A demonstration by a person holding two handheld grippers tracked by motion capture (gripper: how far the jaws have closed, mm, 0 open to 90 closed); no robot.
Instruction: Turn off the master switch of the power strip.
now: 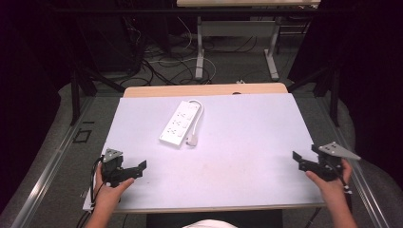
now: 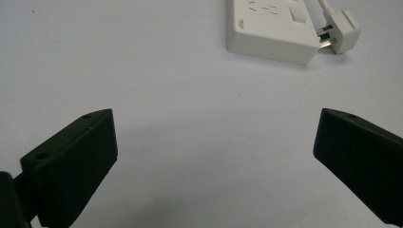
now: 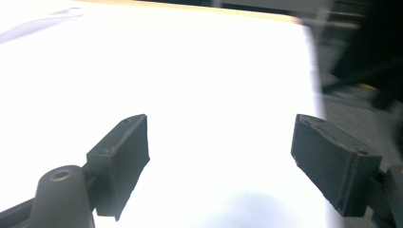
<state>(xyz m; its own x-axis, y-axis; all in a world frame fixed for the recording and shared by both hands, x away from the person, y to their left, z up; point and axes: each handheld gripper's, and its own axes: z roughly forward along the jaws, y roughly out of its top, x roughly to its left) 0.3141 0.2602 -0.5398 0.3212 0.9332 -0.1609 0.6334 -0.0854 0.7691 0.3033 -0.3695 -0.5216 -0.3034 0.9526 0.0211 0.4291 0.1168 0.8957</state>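
A white power strip (image 1: 178, 124) lies at an angle on the white table top (image 1: 237, 142), a little left of centre toward the back. Its cable (image 1: 198, 108) loops round, and the white plug (image 1: 192, 140) rests beside the strip's near end. My left gripper (image 1: 135, 169) is held at the near left corner, open and holding nothing. In the left gripper view, the strip's end (image 2: 271, 29) and the plug (image 2: 340, 31) lie ahead to the right of the open left gripper (image 2: 216, 124). My right gripper (image 1: 299, 161) is at the near right edge, also open and holding nothing. The right gripper view shows only bare table between the wide-set jaws of the right gripper (image 3: 218, 129).
The table's wooden far edge (image 1: 204, 89) borders a floor with tangled cables (image 1: 166, 66) and the legs of another table (image 1: 199, 52). Metal rails (image 1: 52, 166) run along both sides. The table's right edge (image 3: 313, 76) lies close to the right gripper.
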